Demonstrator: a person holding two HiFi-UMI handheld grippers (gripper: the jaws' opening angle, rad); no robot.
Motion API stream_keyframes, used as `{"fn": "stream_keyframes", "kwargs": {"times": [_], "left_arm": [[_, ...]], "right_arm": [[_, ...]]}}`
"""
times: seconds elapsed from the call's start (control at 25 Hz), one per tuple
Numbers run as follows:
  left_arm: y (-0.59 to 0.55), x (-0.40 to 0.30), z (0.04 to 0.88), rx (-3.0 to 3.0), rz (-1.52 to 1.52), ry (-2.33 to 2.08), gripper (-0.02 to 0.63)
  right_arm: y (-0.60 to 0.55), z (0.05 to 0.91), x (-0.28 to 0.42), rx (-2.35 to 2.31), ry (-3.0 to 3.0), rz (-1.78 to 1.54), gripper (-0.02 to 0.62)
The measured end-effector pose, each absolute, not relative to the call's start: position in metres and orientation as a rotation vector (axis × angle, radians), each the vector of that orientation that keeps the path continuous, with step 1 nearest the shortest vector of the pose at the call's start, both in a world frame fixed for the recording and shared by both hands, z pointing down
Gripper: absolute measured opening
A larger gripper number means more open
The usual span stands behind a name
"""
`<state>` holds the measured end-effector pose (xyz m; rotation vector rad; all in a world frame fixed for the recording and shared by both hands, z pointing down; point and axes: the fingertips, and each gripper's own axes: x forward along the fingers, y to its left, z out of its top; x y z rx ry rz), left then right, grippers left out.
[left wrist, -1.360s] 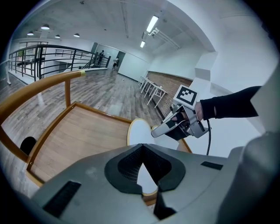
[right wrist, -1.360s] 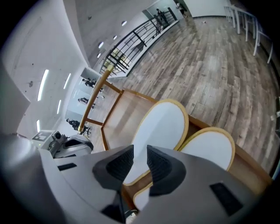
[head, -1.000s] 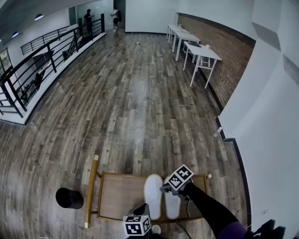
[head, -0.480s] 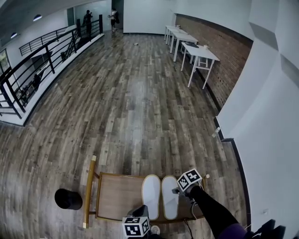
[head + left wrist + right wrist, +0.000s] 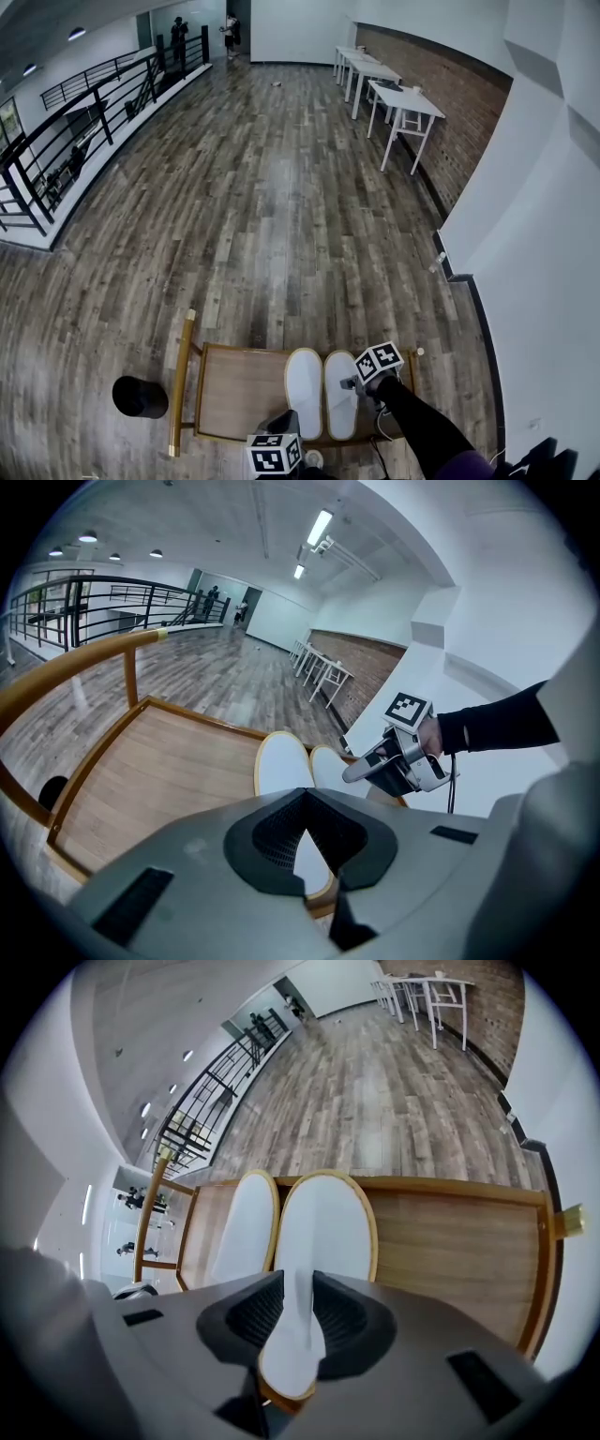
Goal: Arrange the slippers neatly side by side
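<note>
Two white slippers with tan rims lie side by side on a low wooden tray table (image 5: 234,389), toes away from me: the left slipper (image 5: 305,392) and the right slipper (image 5: 340,394). My right gripper (image 5: 349,382) hovers at the right slipper's outer edge. In the right gripper view its jaws (image 5: 298,1283) stand apart over the right slipper (image 5: 328,1222), gripping nothing, with the left slipper (image 5: 246,1222) beside it. My left gripper (image 5: 289,417) sits near the slippers' heels. In the left gripper view its tips (image 5: 305,799) meet, above the left slipper (image 5: 281,766). The right gripper (image 5: 361,771) shows there too.
The tray table has a raised wooden rail (image 5: 180,384) on its left side. A black round object (image 5: 139,397) stands on the floor to its left. A white wall (image 5: 534,309) runs close on the right. White tables (image 5: 403,103) and a black railing (image 5: 84,122) are far off.
My right gripper has drawn a little to the right, off the top of the right slipper. Both slippers and the left gripper stay where they were.
</note>
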<state>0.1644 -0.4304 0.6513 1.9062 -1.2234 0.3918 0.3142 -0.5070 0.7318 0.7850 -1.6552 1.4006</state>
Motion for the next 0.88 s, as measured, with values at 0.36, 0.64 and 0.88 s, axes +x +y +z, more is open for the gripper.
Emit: {"fn": "stream_keyframes", "kwargs": {"times": [0.36, 0.64, 0.88], "left_arm": [[-0.436, 0.168, 0.648, 1.933, 0.394, -1.207, 0.000], [-0.446, 0.174, 0.645, 1.971, 0.409, -1.201, 0.000], [-0.461, 0.175, 0.634, 1.994, 0.422, -1.226, 0.000]], "right_arm": [[-0.506, 0.721, 0.315, 0.822, -1.690, 1.492, 0.092], [-0.521, 0.658, 0.311, 0.970, -2.002, 1.528, 0.091], [-0.511, 0.630, 0.306, 1.228, -2.122, 1.397, 0.092]]}}
